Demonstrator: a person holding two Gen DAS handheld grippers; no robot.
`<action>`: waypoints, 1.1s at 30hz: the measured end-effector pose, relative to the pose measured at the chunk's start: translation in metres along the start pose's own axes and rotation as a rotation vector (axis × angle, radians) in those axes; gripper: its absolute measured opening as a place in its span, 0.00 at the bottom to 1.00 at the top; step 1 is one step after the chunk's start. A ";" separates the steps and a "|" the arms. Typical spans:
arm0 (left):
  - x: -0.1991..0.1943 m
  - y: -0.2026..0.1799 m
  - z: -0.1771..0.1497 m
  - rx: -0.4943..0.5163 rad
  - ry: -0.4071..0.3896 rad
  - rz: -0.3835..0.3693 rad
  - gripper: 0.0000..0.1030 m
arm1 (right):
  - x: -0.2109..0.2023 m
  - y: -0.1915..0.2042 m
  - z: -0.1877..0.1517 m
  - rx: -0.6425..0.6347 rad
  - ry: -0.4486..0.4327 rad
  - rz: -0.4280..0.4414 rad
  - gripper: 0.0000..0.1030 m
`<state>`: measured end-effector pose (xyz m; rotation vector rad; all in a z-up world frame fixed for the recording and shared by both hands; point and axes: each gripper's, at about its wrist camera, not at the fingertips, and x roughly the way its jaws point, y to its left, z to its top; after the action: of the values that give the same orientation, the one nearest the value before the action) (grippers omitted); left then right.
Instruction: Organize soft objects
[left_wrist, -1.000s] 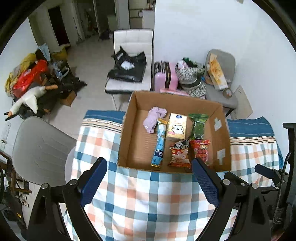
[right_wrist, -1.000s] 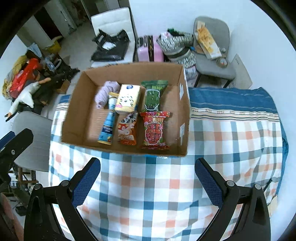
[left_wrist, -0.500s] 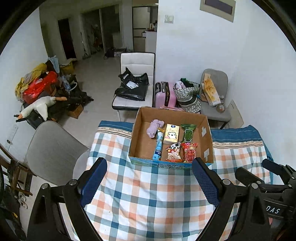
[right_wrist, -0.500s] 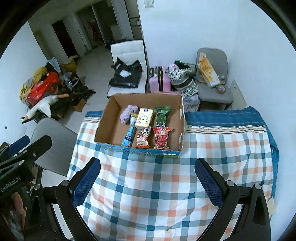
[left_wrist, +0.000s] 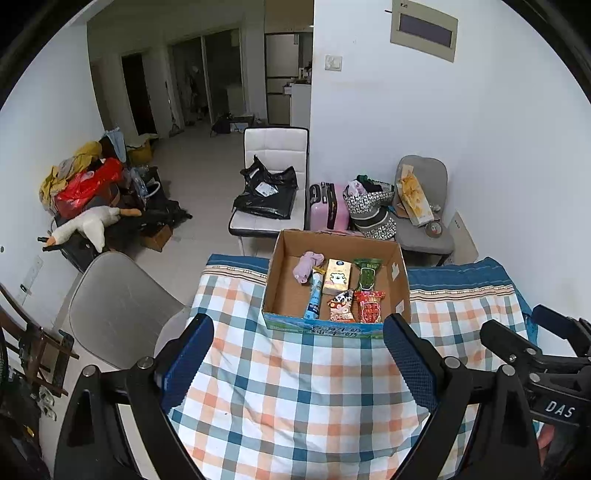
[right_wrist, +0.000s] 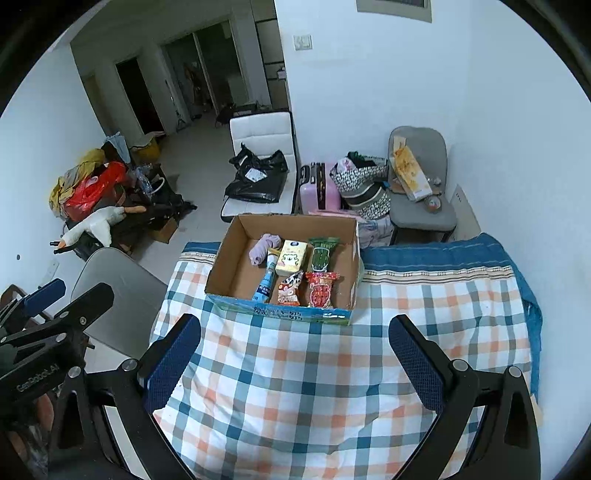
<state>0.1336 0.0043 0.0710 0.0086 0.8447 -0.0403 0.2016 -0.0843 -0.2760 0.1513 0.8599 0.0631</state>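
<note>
An open cardboard box (left_wrist: 400, 280) (right_wrist: 225, 258) stands at the far side of the checked tablecloth (left_wrist: 295, 387) (right_wrist: 295, 387). Inside lie a lilac rolled cloth (left_wrist: 306, 265) (right_wrist: 263, 247), a blue tube (left_wrist: 314, 295) (right_wrist: 266, 281), a cream carton (left_wrist: 337, 276) (right_wrist: 291, 257), a green packet (left_wrist: 366, 275) (right_wrist: 321, 254), a cartoon snack bag (left_wrist: 341, 305) (right_wrist: 290, 288) and a red packet (left_wrist: 369, 306) (right_wrist: 322, 290). My left gripper (left_wrist: 298, 350) and right gripper (right_wrist: 294, 349) are both open and empty, well back from the box over the cloth.
A grey chair (left_wrist: 114, 310) stands left of the table. Behind the box are a white chair with black bags (left_wrist: 271, 184), a pink suitcase (left_wrist: 328, 206) and a grey chair (left_wrist: 421, 206) with bags. A pile with a plush goose (left_wrist: 88, 225) is at the left wall.
Both grippers have pulled back and up from the box, so it looks smaller and farther away. The box contents have not shifted. Both grippers stay open.
</note>
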 end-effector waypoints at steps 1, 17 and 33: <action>-0.002 0.001 0.000 -0.001 -0.002 0.002 0.91 | -0.004 0.000 0.000 -0.002 -0.007 -0.005 1.00; -0.014 0.005 -0.001 -0.015 -0.004 0.039 0.91 | -0.020 -0.004 0.001 -0.024 -0.037 -0.043 1.00; -0.019 0.005 0.000 -0.013 -0.020 0.046 0.91 | -0.018 -0.007 0.001 -0.036 -0.047 -0.043 1.00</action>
<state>0.1209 0.0100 0.0853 0.0152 0.8248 0.0086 0.1906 -0.0931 -0.2626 0.1000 0.8139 0.0344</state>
